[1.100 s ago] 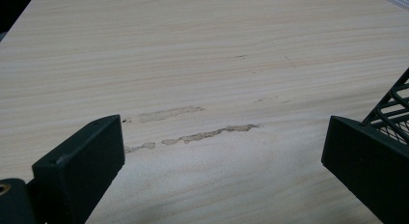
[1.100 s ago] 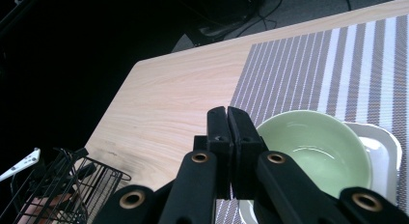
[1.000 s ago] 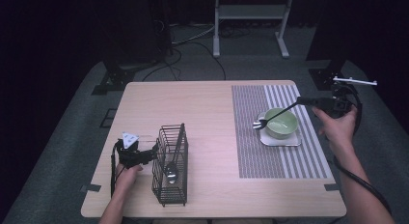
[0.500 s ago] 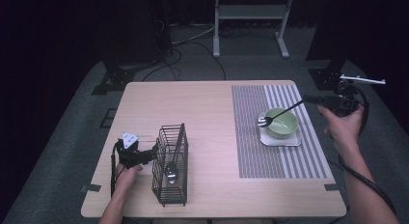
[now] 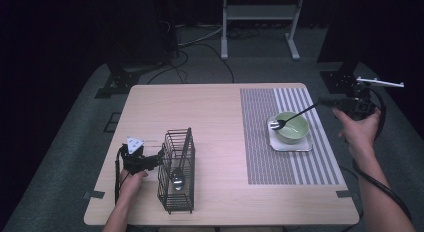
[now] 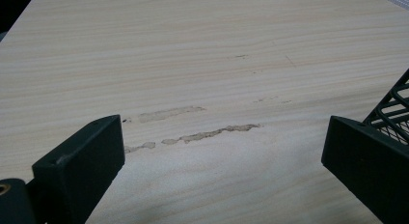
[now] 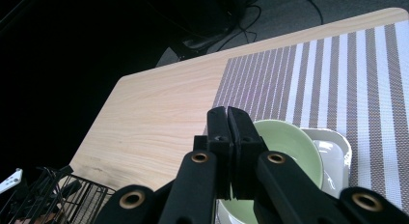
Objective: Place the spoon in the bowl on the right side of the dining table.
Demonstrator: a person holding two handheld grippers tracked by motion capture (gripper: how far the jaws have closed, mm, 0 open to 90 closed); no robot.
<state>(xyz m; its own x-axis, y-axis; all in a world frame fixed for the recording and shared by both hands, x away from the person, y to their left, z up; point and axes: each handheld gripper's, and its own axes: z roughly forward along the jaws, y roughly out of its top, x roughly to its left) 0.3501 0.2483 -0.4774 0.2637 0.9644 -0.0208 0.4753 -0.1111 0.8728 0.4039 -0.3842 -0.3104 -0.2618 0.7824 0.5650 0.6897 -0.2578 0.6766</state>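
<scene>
Clamping a dark fork point(image 5: 292, 117) (tines over green bowl point(image 5: 293, 128)), right claw point(image 5: 325, 102).

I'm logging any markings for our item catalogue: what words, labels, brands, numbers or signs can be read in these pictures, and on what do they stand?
None can be read.
The wire rack, the green bowl, the white plate under it, the striped mat and the wooden table show no lettering.
The left gripper and the right gripper show no readable marks on their jaws.
</scene>
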